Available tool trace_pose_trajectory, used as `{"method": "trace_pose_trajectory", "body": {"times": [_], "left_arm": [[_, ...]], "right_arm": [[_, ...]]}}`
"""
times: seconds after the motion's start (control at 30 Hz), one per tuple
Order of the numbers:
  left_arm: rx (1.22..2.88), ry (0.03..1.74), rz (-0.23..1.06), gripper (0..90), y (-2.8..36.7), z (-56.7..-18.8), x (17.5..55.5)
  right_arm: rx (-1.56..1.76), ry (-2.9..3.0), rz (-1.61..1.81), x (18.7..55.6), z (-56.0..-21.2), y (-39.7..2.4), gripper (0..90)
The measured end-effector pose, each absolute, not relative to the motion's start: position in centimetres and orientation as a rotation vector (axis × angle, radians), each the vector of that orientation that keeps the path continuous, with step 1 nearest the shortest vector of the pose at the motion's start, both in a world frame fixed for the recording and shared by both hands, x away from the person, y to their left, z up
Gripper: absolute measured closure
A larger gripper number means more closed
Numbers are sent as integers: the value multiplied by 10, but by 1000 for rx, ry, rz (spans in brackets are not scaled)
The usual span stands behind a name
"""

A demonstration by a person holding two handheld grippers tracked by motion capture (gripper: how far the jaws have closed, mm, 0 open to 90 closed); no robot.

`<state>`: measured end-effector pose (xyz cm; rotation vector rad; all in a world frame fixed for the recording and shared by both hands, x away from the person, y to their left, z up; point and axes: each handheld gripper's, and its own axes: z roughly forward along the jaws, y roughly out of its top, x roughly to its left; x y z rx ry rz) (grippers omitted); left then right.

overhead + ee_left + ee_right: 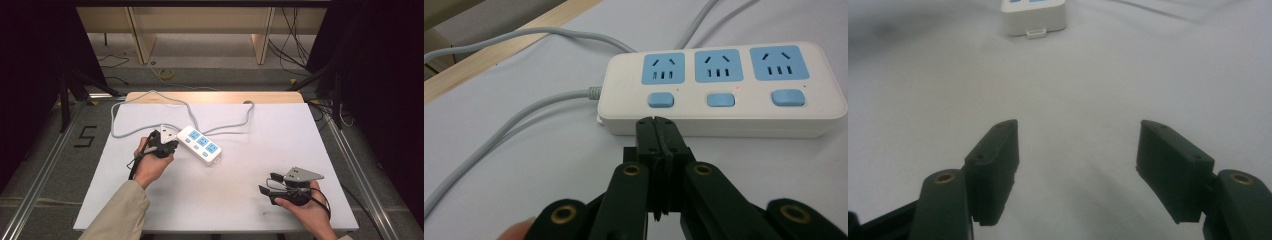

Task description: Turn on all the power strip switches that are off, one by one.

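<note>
High view, table: we see a white table top [250, 190] with a white power strip [199, 145] lying left of centre, set at a slant.
High view, cord: its grey cord [150, 97] loops along the far edge of the table and back to the strip.
High view, left gripper: we find the left gripper [172, 145] held in the left hand [150, 162], its tip just beside the near-left end of the strip.
High view, right gripper: the right gripper [267, 184] sits in the right hand [305, 207] at the near right of the table, well apart from the strip.
Left gripper view, jaws: we see the left gripper [656, 122] with both jaws pressed together, nothing between them, the tips just in front of the strip's side wall.
Left gripper view, strip: the power strip [724, 90] shows three blue sockets and three blue switches.
Right gripper view, jaws: we see the right gripper [1075, 145] spread wide over bare table.
Right gripper view, strip: one end of the power strip [1033, 17] lies far ahead.
</note>
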<state>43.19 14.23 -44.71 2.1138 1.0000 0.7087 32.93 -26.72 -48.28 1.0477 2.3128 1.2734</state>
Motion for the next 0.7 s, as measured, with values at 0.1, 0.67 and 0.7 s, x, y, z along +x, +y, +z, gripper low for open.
{"method": "trace_pose_trajectory", "body": {"times": [0.1,0.67,0.7], "left_arm": [[2124,1001,701,898,139,-447,435],[2148,1010,689,898,127,-436,456],[2154,1011,688,898,126,-436,457]], "right_arm": [[1045,2316,1274,329,-484,-267,341],[1036,2326,1276,329,-483,-265,339],[1036,2326,1276,329,-483,-265,339]]}}
